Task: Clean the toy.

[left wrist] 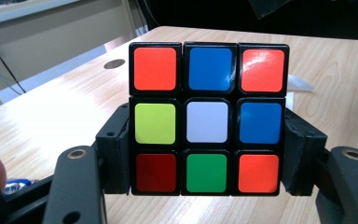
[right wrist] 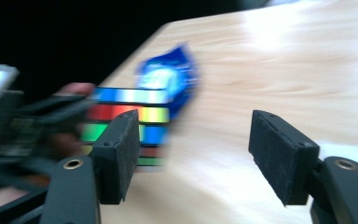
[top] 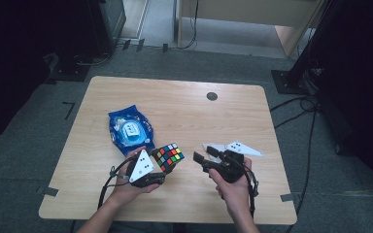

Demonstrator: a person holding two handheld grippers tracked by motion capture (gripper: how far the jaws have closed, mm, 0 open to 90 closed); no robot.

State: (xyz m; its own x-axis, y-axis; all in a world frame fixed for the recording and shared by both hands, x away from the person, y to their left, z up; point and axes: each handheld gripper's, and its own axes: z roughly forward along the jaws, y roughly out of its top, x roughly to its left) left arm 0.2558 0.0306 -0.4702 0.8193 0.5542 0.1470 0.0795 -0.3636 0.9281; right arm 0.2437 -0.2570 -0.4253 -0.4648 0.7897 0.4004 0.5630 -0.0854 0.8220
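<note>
A scrambled Rubik's cube is held just above the wooden table, near its front. My left gripper is shut on it. In the left gripper view the cube faces me with a white centre tile, and the black pads press on its two sides. My right gripper hovers to the right of the cube, open, pointing towards it. In the blurred right gripper view my right gripper has nothing between its jaws, and the cube lies beyond its left pad.
A blue snack bag lies just behind the cube and appears as a blue bag in the right gripper view. A flat white piece lies behind the right gripper. A round cable hole sits at the far side.
</note>
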